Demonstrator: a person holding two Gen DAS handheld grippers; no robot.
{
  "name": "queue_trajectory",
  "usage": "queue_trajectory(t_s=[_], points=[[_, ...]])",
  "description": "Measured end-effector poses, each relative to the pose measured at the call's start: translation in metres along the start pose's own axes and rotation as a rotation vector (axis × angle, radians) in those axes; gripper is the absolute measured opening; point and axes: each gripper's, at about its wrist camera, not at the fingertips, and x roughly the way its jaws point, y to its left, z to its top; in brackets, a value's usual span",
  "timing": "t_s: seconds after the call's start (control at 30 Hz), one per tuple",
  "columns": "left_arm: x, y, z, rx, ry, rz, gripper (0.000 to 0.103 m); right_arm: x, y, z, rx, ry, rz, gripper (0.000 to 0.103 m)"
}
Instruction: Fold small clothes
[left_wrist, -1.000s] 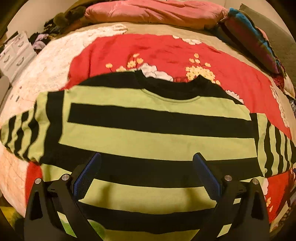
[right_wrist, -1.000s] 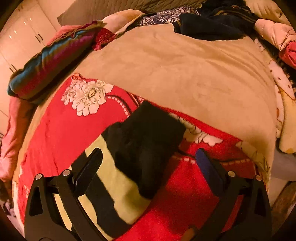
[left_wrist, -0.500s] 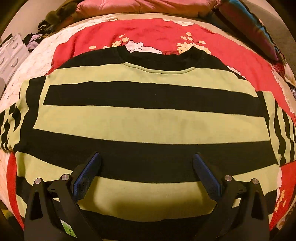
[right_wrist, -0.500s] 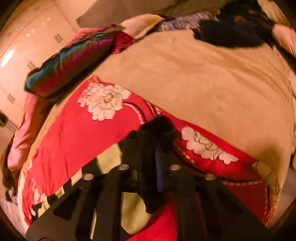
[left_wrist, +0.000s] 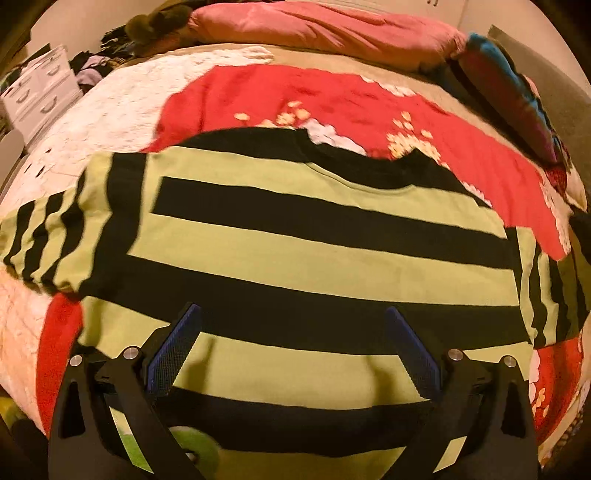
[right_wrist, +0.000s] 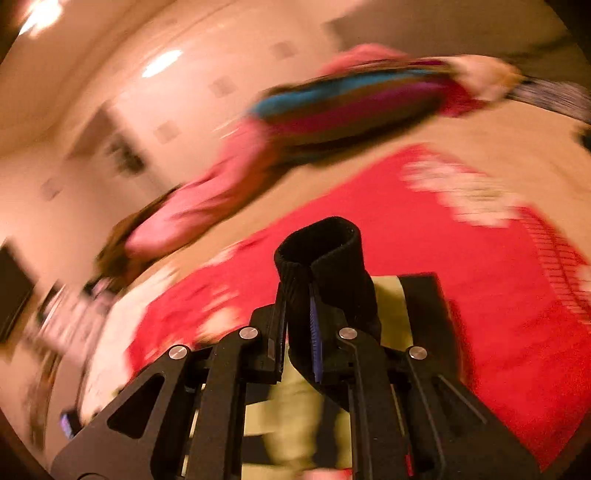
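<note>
A small sweater (left_wrist: 295, 254) with wide black and yellow-green stripes lies flat on the red flowered blanket (left_wrist: 332, 96), collar away from me, one striped sleeve (left_wrist: 48, 236) spread to the left. My left gripper (left_wrist: 291, 325) hovers open above the lower part of its body, nothing between the blue pads. In the right wrist view my right gripper (right_wrist: 299, 325) is shut on the black cuff (right_wrist: 321, 251) of the other sleeve, which is lifted off the blanket; the striped sleeve (right_wrist: 395, 306) trails below it.
Pink bedding (left_wrist: 325, 26) and a multicoloured striped pillow (left_wrist: 509, 96) lie along the far side of the bed. White drawers (left_wrist: 40, 92) stand at the left. A white lace cover (left_wrist: 110, 110) borders the red blanket. The right wrist view is blurred by motion.
My right gripper closed on the black sleeve cuff and lifted it, swinging toward the sweater's body. My left gripper dipped in over the sweater and drew back, still open.
</note>
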Motion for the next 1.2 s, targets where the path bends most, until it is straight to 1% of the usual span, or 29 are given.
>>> queue_trajectory(t_s=[0.07, 0.17, 0.2, 0.27, 0.3, 0.37, 0.43, 0.47, 0.5, 0.53, 0.57, 0.6, 0.67, 0.7, 0.73, 0.77, 0.83, 0.93, 1.0, 1.1, 1.2], points=[[-0.003, 0.008, 0.002, -0.019, -0.007, 0.003, 0.099, 0.014, 0.044, -0.014, -0.068, 0.053, 0.089, 0.006], [-0.009, 0.028, 0.006, -0.063, -0.012, 0.010, 0.099, 0.038, 0.090, -0.040, -0.137, 0.141, 0.182, 0.006], [-0.009, 0.033, 0.006, -0.074, -0.012, 0.014, 0.099, 0.047, 0.100, -0.049, -0.150, 0.173, 0.200, 0.006], [-0.010, 0.042, 0.007, -0.096, -0.014, 0.021, 0.099, 0.065, 0.120, -0.071, -0.212, 0.232, 0.198, 0.006], [-0.011, 0.047, 0.008, -0.107, -0.015, 0.024, 0.099, 0.078, 0.128, -0.083, -0.241, 0.278, 0.200, 0.006], [-0.012, 0.054, 0.007, -0.123, -0.014, 0.023, 0.099, 0.091, 0.129, -0.098, -0.228, 0.339, 0.222, 0.006], [-0.011, 0.060, 0.006, -0.142, -0.005, 0.012, 0.099, 0.100, 0.129, -0.105, -0.248, 0.376, 0.228, 0.011], [-0.011, 0.060, 0.006, -0.146, -0.003, 0.011, 0.099, 0.104, 0.131, -0.110, -0.265, 0.395, 0.239, 0.019], [-0.010, 0.060, 0.005, -0.150, 0.003, 0.006, 0.099, 0.109, 0.132, -0.112, -0.264, 0.414, 0.255, 0.031], [-0.011, 0.060, 0.005, -0.150, 0.002, 0.002, 0.099, 0.113, 0.132, -0.116, -0.243, 0.450, 0.291, 0.036], [-0.011, 0.058, 0.005, -0.146, 0.002, -0.001, 0.099, 0.112, 0.131, -0.118, -0.223, 0.462, 0.312, 0.039], [-0.011, 0.057, 0.005, -0.143, 0.002, -0.005, 0.099, 0.110, 0.133, -0.119, -0.213, 0.466, 0.323, 0.042], [-0.012, 0.052, 0.005, -0.138, 0.002, -0.021, 0.099, 0.100, 0.131, -0.111, -0.239, 0.427, 0.315, 0.048], [-0.011, 0.048, 0.006, -0.135, 0.005, -0.034, 0.099, 0.090, 0.127, -0.099, -0.253, 0.377, 0.306, 0.052], [-0.010, 0.044, 0.006, -0.131, 0.008, -0.046, 0.099, 0.088, 0.123, -0.092, -0.250, 0.349, 0.298, 0.053], [-0.009, 0.038, 0.006, -0.125, 0.013, -0.057, 0.099, 0.083, 0.115, -0.083, -0.238, 0.316, 0.285, 0.056], [-0.003, 0.023, 0.008, -0.113, 0.029, -0.087, 0.099, 0.079, 0.093, -0.066, -0.194, 0.269, 0.231, 0.056], [0.004, -0.002, 0.014, -0.092, 0.044, -0.142, 0.099, 0.080, 0.065, -0.057, -0.184, 0.262, 0.105, 0.056], [0.013, -0.018, 0.018, -0.081, 0.063, -0.164, 0.099, 0.079, 0.049, -0.053, -0.163, 0.262, 0.046, 0.056], [0.029, -0.033, 0.025, -0.091, 0.101, -0.165, 0.099, 0.079, 0.041, -0.052, -0.145, 0.260, 0.034, 0.056], [0.043, -0.046, 0.030, -0.088, 0.122, -0.177, 0.099, 0.084, 0.045, -0.056, -0.168, 0.272, 0.014, 0.057]])
